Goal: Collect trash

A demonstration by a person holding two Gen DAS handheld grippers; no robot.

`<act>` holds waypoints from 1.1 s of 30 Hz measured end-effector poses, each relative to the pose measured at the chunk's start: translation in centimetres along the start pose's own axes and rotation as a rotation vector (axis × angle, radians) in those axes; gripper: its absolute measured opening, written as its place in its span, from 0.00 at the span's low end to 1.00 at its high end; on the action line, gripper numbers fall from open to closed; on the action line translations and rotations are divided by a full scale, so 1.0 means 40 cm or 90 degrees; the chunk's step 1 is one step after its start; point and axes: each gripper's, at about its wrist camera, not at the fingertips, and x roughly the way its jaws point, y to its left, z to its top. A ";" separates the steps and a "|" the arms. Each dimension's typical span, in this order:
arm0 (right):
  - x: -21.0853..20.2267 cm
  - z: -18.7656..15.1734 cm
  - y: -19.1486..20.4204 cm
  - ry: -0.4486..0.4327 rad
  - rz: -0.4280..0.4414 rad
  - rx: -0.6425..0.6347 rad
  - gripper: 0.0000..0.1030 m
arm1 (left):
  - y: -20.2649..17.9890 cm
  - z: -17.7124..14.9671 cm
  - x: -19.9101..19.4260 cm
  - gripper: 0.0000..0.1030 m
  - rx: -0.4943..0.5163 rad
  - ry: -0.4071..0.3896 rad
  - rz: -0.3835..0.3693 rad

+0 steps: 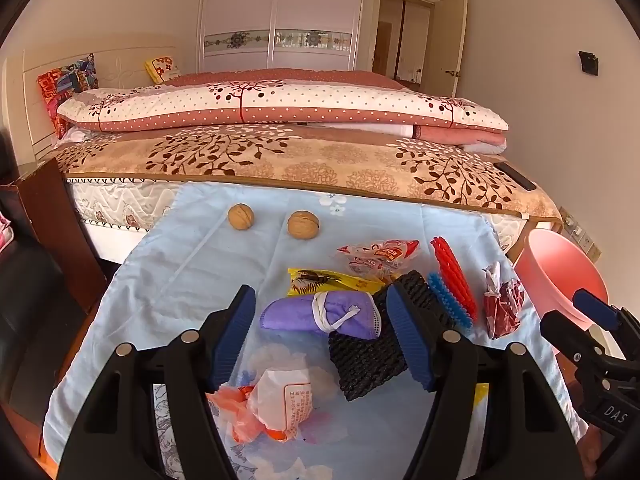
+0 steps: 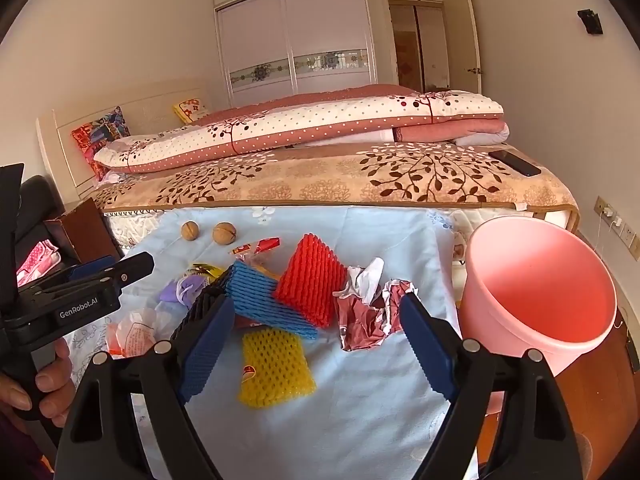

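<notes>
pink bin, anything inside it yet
Nothing shows inside the pink bin: the right wrist view looks into its mouth and the visible inner wall is bare. Its near rim covers the very bottom, so that part cannot be checked. The trash lies on the blue cloth beside it.

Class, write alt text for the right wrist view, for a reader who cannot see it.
An open right gripper hovers over a light blue cloth strewn with trash: yellow, blue and red foam nets and crumpled dark red paper. An empty pink bin stands at right, two walnuts lie farther back, a bed behind.
</notes>
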 end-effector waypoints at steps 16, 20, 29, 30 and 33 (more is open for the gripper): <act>-0.006 -0.006 -0.014 0.004 -0.004 0.015 0.81 | -0.002 -0.008 0.005 0.67 -0.012 0.006 -0.004; -0.005 -0.007 -0.015 0.008 -0.002 0.015 0.81 | -0.001 -0.009 0.005 0.67 -0.012 0.006 -0.003; -0.002 -0.011 -0.021 0.013 -0.003 0.022 0.80 | -0.002 -0.009 0.005 0.67 -0.012 0.006 -0.004; -0.001 -0.011 -0.021 0.013 -0.003 0.021 0.80 | -0.001 -0.009 0.005 0.67 -0.013 0.006 -0.004; -0.002 -0.011 -0.021 0.013 -0.003 0.022 0.80 | -0.001 -0.011 0.005 0.67 -0.013 0.005 -0.005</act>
